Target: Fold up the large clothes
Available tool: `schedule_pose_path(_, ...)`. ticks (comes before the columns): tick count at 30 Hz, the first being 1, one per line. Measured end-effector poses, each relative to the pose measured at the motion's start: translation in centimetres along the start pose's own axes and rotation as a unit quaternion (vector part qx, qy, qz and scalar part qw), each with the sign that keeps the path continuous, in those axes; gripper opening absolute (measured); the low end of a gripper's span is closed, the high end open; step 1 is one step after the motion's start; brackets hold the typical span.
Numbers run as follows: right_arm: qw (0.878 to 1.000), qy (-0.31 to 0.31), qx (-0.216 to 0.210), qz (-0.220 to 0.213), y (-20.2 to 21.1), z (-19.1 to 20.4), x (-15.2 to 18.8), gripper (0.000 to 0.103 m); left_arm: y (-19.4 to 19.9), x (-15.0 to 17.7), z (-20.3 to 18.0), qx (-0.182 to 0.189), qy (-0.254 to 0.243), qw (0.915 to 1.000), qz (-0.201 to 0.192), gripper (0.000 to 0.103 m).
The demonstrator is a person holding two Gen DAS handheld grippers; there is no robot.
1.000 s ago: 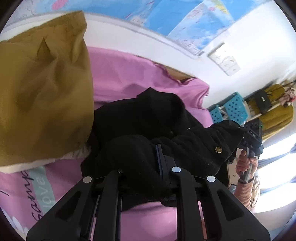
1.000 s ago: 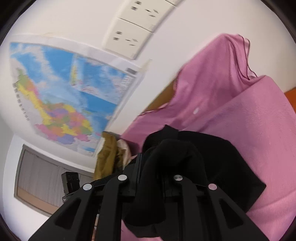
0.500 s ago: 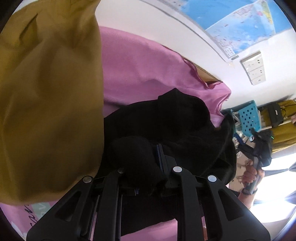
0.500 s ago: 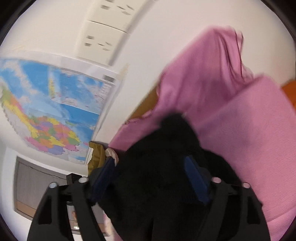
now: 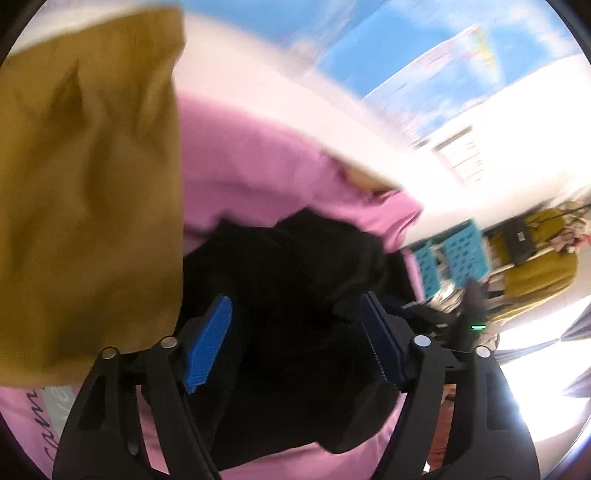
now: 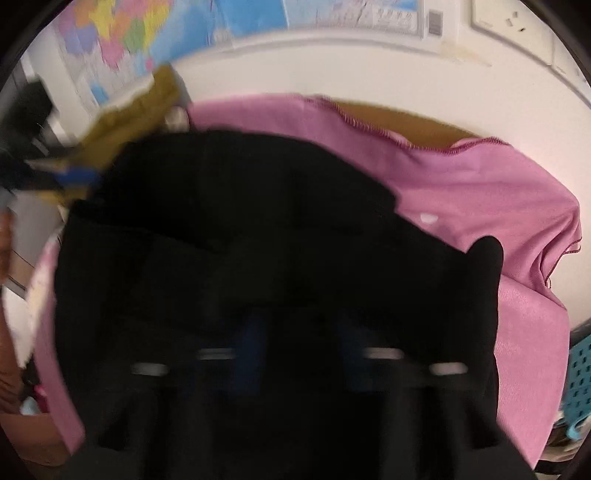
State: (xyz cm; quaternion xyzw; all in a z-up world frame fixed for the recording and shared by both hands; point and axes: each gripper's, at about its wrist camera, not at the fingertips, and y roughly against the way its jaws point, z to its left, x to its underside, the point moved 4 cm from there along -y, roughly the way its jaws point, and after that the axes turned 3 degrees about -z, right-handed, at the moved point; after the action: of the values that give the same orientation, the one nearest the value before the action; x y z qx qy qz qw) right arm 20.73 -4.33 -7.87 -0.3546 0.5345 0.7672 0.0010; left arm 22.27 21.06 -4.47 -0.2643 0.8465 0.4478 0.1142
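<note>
A black garment (image 5: 295,266) lies bunched on the pink bed sheet (image 5: 258,166). My left gripper (image 5: 293,345) hangs over its near part. The jaws are opening wide, and the blue pads (image 5: 207,343) stand clear of the black cloth lying between them. In the blurred right wrist view the garment (image 6: 258,229) fills the middle. My right gripper (image 6: 303,350) is low over it with the jaws closing. They are still partly apart, with black cloth under and between them. Its green light (image 5: 474,326) shows at the right of the left wrist view.
A mustard cloth (image 5: 85,184) is heaped on the bed to the left of the garment, also seen as the mustard heap (image 6: 129,122). Behind the bed is a white wall with a map (image 6: 258,22) and sockets (image 6: 517,18). Blue crates (image 5: 461,254) stand past the bed's end.
My left gripper let go of the black garment and spread its jaws. The right gripper released its fold, swung and rolled to face the wall, and its jaws have narrowed again.
</note>
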Motion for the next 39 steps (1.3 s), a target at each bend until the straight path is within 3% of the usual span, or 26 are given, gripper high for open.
schedule_pose_path(3, 0.997, -0.037, -0.041, -0.046, 2.3, -1.2, -0.2, 0.006, 2.0, 0.4, -1.5, 0.021, -0.024, 0.9990, -0.032, 0.081)
schedule_pose_path(5, 0.992, -0.062, -0.060, -0.087, 4.9, -2.1, -0.6, 0.005, 2.2, 1.9, -3.6, -0.006, -0.094, 0.9948, -0.040, 0.087)
schedule_pose_path(9, 0.982, -0.085, -0.073, -0.150, 8.9, -2.8, -2.1, 0.005, -1.6, 6.2, -6.6, -0.046, -0.194, 0.9799, 0.018, 0.088)
schedule_pose_path(13, 0.979, -0.082, -0.059, -0.180, 10.6, -2.7, -3.3, 0.000, -5.3, 8.9, -8.1, -0.057, -0.244, 0.9661, 0.062, 0.090)
schedule_pose_path(15, 0.975, -0.092, -0.073, -0.191, 11.1, -3.1, -3.5, 0.000, -6.8, 9.2, -8.2, -0.078, -0.254, 0.9614, 0.072, 0.089)
schedule_pose_path(16, 0.973, -0.094, -0.079, -0.194, 11.4, -3.2, -3.4, 0.000, -7.8, 9.1, -8.0, -0.107, -0.258, 0.9573, 0.074, 0.074)
schedule_pose_path(17, 0.974, -0.092, -0.073, -0.194, 11.6, -3.2, -3.3, 0.000, -8.4, 9.1, -7.9, -0.116, -0.261, 0.9549, 0.080, 0.051)
schedule_pose_path(19, 0.979, -0.087, -0.071, -0.168, 11.1, -2.9, -2.7, 0.005, -9.5, 9.2, -7.2, -0.121, -0.246, 0.9568, 0.098, 0.042)
schedule_pose_path(20, 0.982, -0.084, -0.065, -0.156, 10.7, -2.2, -2.6, 0.013, -9.5, 9.0, -6.9, -0.119, -0.237, 0.9594, 0.096, 0.040)
schedule_pose_path(21, 0.987, -0.071, -0.052, -0.134, 10.0, -1.7, -2.0, 0.050, -9.4, 9.0, -6.8, -0.114, -0.235, 0.9608, 0.093, 0.040)
schedule_pose_path(22, 0.990, -0.062, -0.040, -0.120, 9.2, -1.2, -1.6, 0.071, -9.1, 8.9, -6.7, -0.110, -0.232, 0.9621, 0.091, 0.043)
schedule_pose_path(23, 0.992, -0.047, -0.028, -0.114, 8.6, -0.7, -1.0, 0.081, -8.8, 8.9, -6.7, -0.108, -0.227, 0.9638, 0.088, 0.064)
schedule_pose_path(25, 0.996, -0.022, -0.025, -0.082, 6.7, 0.5, -0.1, 0.080, -8.4, 8.8, -6.9, -0.081, -0.217, 0.9687, 0.091, 0.089)
schedule_pose_path(26, 0.997, -0.014, -0.018, -0.068, 5.6, 0.8, 0.4, 0.073, -8.4, 9.1, -7.3, -0.072, -0.221, 0.9686, 0.088, 0.088)
schedule_pose_path(27, 0.998, -0.010, -0.011, -0.057, 4.6, 1.0, 0.8, 0.053, -8.8, 9.6, -8.0, -0.089, -0.235, 0.9646, 0.080, 0.083)
schedule_pose_path(28, 0.999, -0.010, -0.014, -0.044, 3.9, 1.1, 1.1, 0.041, -9.0, 9.8, -8.2, -0.098, -0.245, 0.9614, 0.079, 0.052)
schedule_pose_path(29, 0.999, -0.016, -0.022, -0.034, 3.3, 1.1, 1.4, 0.015, -9.4, 9.9, -8.3, -0.113, -0.252, 0.9577, 0.083, 0.028)
schedule_pose_path(30, 0.998, -0.026, -0.036, -0.038, 3.3, 1.0, 1.6, 0.006, -9.7, 9.9, -8.2, -0.125, -0.248, 0.9573, 0.082, 0.020)
schedule_pose_path(32, 0.995, -0.037, -0.056, -0.070, 5.1, 1.1, 1.9, 0.005, -8.5, 9.6, -8.4, -0.108, -0.235, 0.9639, 0.063, 0.009)
schedule_pose_path(35, 0.987, -0.046, -0.091, -0.128, 10.0, 1.9, 1.9, 0.005, -4.6, 8.9, -9.9, -0.088, -0.244, 0.9658, 0.009, 0.009)
schedule_pose_path(39, 0.972, -0.019, -0.095, -0.215, 17.4, 3.9, 1.2, 0.004, 1.2, 8.2, -13.7, -0.070, -0.278, 0.9558, -0.064, 0.009)
